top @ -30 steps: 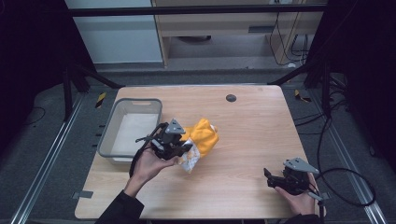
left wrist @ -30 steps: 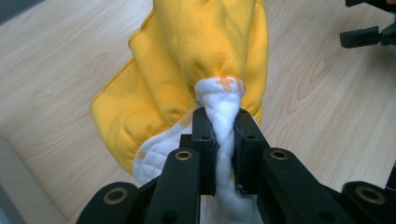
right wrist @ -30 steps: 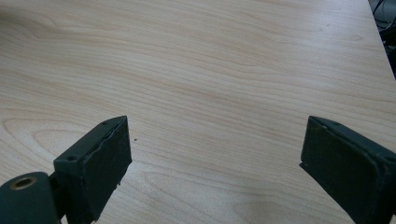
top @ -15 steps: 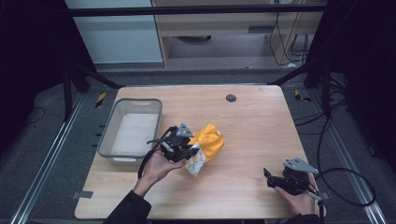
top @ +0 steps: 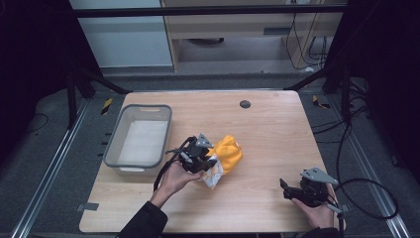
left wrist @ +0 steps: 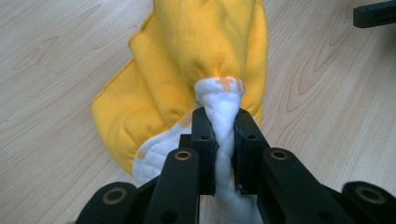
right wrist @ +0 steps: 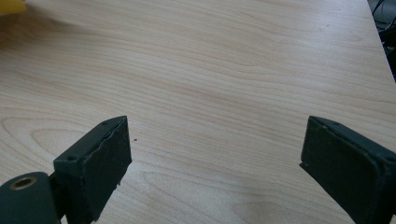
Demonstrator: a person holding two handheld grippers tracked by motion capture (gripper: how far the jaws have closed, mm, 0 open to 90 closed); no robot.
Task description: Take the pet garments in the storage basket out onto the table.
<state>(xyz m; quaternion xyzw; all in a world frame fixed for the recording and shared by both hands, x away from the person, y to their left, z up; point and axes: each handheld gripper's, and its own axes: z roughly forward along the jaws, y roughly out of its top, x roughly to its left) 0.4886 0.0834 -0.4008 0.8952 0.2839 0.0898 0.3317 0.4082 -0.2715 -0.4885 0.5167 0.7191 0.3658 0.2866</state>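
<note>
My left gripper (left wrist: 219,140) is clamped on a white fold of the one yellow cloth (top: 229,152), which lies bunched near the middle of the wooden table (top: 267,129). My right gripper (right wrist: 215,163) hangs with its jaws wide apart over bare wood near the table's right front corner, well apart from the cloth. One grey bin (top: 115,146) sits just left of the left gripper. One dark round disc (top: 244,104) lies toward the far edge.

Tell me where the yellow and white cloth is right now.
In the high view the yellow and white cloth lies near the wooden table's middle, right of the grey plastic bin, pinched by the left gripper.
</note>
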